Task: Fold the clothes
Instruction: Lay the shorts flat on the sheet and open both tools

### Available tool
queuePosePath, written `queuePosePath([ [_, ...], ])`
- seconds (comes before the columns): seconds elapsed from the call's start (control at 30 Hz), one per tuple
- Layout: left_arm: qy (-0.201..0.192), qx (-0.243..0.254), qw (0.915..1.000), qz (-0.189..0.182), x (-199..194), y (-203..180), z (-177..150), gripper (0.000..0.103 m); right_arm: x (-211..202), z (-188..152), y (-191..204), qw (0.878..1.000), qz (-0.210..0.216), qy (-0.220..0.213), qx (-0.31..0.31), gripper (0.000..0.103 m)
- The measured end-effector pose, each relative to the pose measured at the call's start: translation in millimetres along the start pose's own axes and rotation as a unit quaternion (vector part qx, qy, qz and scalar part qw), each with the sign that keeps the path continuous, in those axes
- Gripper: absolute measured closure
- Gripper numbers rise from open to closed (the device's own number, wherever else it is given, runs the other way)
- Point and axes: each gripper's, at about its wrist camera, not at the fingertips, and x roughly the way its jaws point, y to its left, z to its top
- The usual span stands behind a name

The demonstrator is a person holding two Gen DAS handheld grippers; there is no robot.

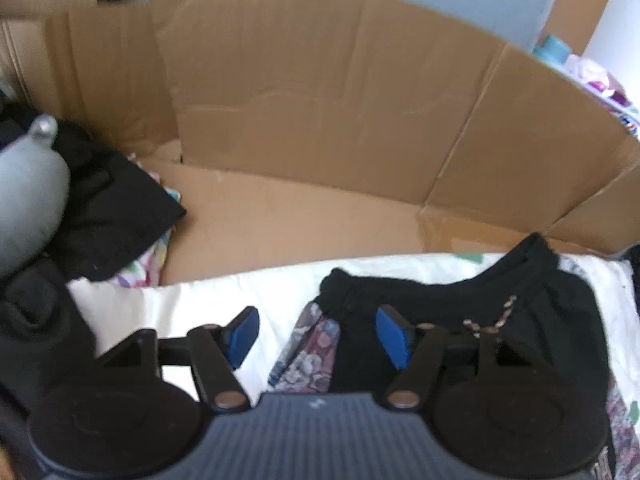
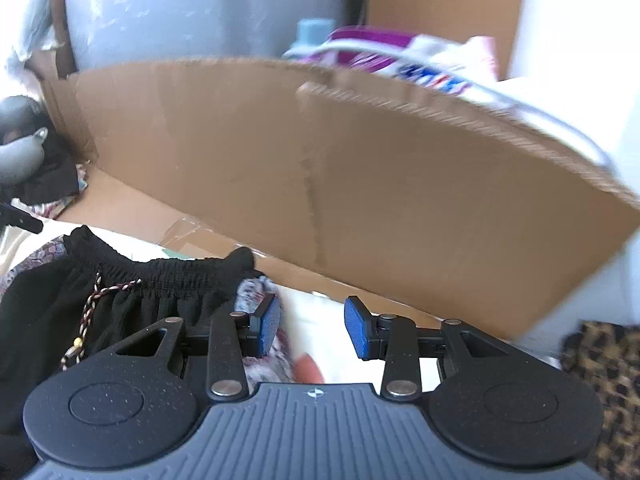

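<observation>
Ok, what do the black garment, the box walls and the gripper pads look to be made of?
Black garment: soft, thin matte fabric, probably woven; its gathered, shirred waistband and twisted drawcord suggest so.
Box walls: brown corrugated cardboard, matte; creases and a fluted cut edge show.
Gripper pads: blue, finely textured, likely rubber or foam.

Black garment [image 1: 460,320] with gathered elastic waistband, flat on white sheet [image 1: 248,292]

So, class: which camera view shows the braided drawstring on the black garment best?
The right wrist view: the braided drawstring hangs in full against the black garment, beads visible. The left wrist view shows only a short, blurry stretch beside a finger.
</observation>
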Motion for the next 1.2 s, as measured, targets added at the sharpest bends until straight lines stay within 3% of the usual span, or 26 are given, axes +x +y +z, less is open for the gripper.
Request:
queuePosePath([
  [0.37, -0.014, 0.004, 0.9999, -0.002, -80, -62, 15, 0.025, -104, -17, -33, 0.996, 0.034, 0.032, 0.069, 0.060],
  [0.5, -0.019, 0.009, 0.9997, -0.016, -108, -91, 11, 0.023, -145, -23, -32, 0.996, 0.052, 0.025, 0.063, 0.060],
  [0.63, -0.016, 0.011, 0.9985, -0.052, -132, -119, 1, 0.021, -180, -34, -37, 0.995, 0.056, 0.017, 0.079, 0.060],
  [0.8, -0.021, 0.021, 0.9975, -0.064, -160, -155, -19, 0.020, -216, -58, -46, 0.990, 0.060, 0.010, 0.125, 0.059],
  [1.0, -0.042, 0.057, 0.9968, -0.037, -195, -195, -46, 0.020, -246, -83, -56, 0.988, 0.059, -0.007, 0.142, 0.059],
  [1.2, -0.043, 0.041, 0.9973, -0.042, -216, -213, -71, 0.020, -263, -108, -56, 0.988, 0.060, -0.015, 0.145, 0.058],
])
